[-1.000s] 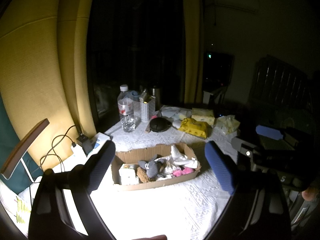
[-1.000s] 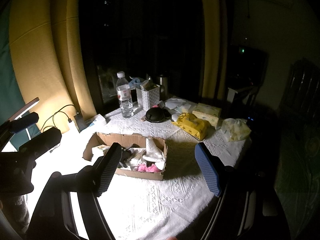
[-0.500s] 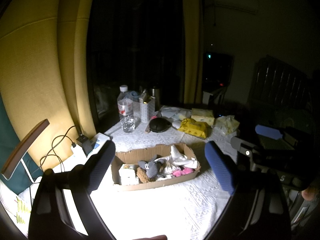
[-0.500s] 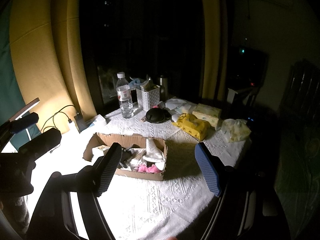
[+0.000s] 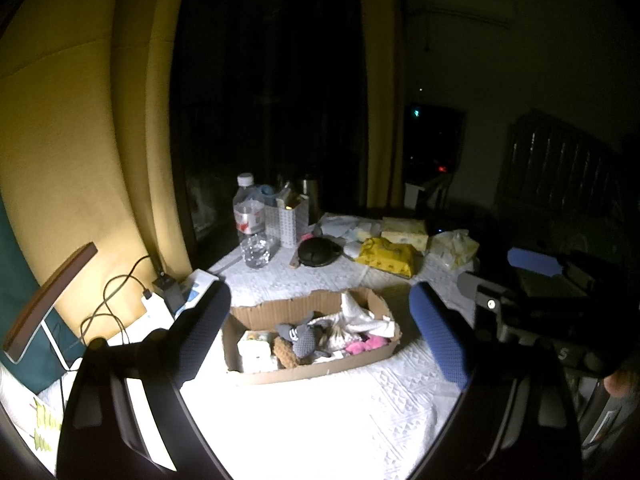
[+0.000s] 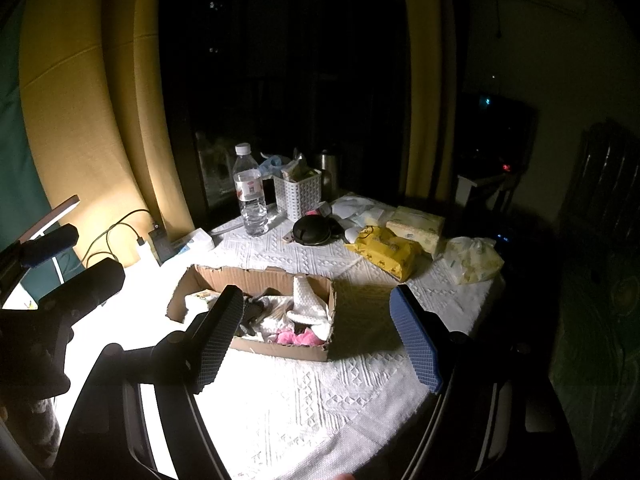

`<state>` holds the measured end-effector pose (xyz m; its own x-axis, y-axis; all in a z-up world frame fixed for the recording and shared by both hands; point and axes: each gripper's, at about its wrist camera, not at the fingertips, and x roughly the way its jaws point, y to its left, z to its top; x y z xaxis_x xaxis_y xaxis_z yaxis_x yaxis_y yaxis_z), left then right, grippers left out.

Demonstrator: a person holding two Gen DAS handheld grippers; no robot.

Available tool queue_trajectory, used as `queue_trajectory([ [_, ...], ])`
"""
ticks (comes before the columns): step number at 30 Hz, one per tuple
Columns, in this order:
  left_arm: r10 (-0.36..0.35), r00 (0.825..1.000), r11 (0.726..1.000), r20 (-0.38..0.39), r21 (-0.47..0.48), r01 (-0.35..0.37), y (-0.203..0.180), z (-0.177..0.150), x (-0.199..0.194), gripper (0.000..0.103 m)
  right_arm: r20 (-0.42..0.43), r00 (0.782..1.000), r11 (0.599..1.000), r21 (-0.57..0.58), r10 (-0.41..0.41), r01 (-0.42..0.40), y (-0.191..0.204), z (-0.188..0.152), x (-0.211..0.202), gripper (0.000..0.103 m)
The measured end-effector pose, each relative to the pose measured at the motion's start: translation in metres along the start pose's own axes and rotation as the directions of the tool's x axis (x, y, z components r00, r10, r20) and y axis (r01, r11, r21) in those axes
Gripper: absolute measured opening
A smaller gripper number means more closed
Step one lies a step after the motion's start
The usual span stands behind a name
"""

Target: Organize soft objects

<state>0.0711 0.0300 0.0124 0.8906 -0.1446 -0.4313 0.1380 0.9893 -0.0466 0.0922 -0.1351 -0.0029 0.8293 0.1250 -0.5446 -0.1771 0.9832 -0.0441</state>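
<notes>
A shallow cardboard box [image 5: 304, 372] sits mid-table on a white tablecloth, also in the right wrist view [image 6: 280, 350]. It holds soft things: a grey knitted toy [image 5: 298, 336], a brown knitted piece [image 5: 285, 354], a white cloth [image 5: 360, 316] [image 6: 306, 300], a pink fluffy item [image 5: 366, 344] [image 6: 298, 336] and a small white pack [image 5: 254, 350]. My left gripper [image 5: 320, 344] is open and empty, hovering before the box. My right gripper [image 6: 316, 336] is open and empty, to the box's right front. Each gripper shows in the other's view [image 5: 532, 280] [image 6: 68, 264].
Behind the box stand a water bottle [image 6: 250, 196], a white basket [image 6: 298, 194], a black round case [image 6: 312, 230], a yellow wipes pack [image 6: 386, 248], tissue packs [image 6: 418, 226] and a plastic bag [image 6: 474, 260]. Cables and a charger [image 5: 168, 288] lie at the left. The table edge [image 6: 490, 308] curves at right.
</notes>
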Motion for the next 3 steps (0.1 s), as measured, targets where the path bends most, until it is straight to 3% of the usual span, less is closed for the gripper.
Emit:
queue_trajectory([
  [3, 0.000, 1.000, 1.000, -0.002, 0.001, 0.000, -0.0012, 0.0006, 0.0001, 0.092, -0.002, 1.000, 1.000, 0.001, 0.002, -0.002, 0.0011, 0.0005, 0.0001, 0.079],
])
